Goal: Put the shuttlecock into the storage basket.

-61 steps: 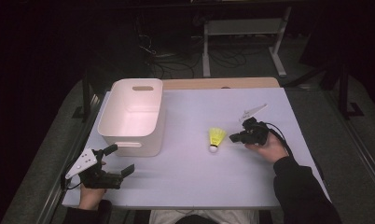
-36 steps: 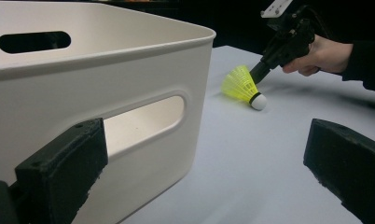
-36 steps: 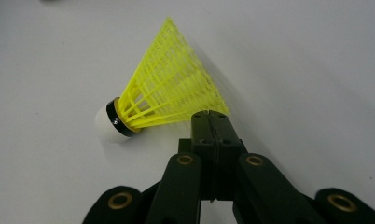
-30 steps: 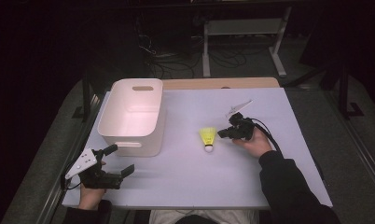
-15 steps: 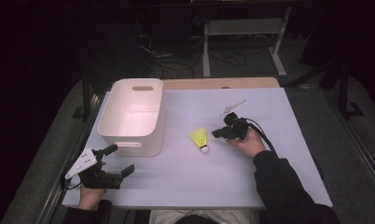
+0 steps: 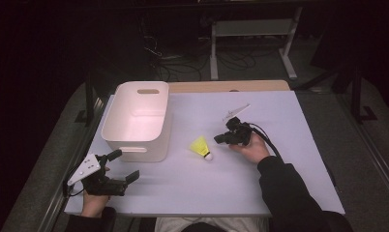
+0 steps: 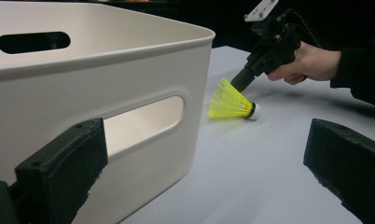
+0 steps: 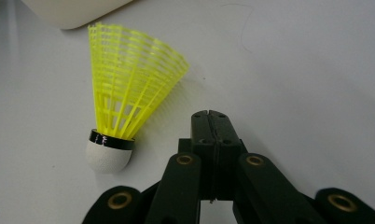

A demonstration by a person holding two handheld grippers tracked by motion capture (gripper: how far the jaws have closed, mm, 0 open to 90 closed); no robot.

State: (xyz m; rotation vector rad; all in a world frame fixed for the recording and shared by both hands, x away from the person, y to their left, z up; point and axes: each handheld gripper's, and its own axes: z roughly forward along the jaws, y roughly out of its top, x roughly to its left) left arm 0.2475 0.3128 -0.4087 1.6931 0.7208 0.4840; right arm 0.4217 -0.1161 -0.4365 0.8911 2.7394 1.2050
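The main risk, as I judge it, is that the shuttlecock (image 6: 201, 147) skates or rolls off line rather than going where it is wanted; the right tool (image 8: 209, 122) has its jaws pressed together with nothing between them, so it can only nudge, and a light cone lying on its side on a smooth table (image 6: 279, 193) will tend to pivot about its round cork when pushed off-centre. A harder shove could crush or bend the thin plastic ribs of the skirt. If the aim is the white bin (image 6: 139, 121), pushing alone will only jam the shuttlecock against the bin's wall; it would have to be pinched and lifted, and these jaws would first have to part.

The shuttlecock lies on its side near the middle of the table, at about 3 o'clock from the bin's near corner and clear of it; the right tool's tip sits just at 3 o'clock of it in the high view. In the left gripper view the tip looks to meet the skirt's rim, though from that angle I cannot be sure it touches. The skirt is a bright yellow open lattice, flaring wide; a black band rings the neck, and the cork is white and domed, pointing toward 5 o'clock.

The left tool (image 6: 122, 166) rests at the table's 7 o'clock corner, jaws spread wide, holding nothing.
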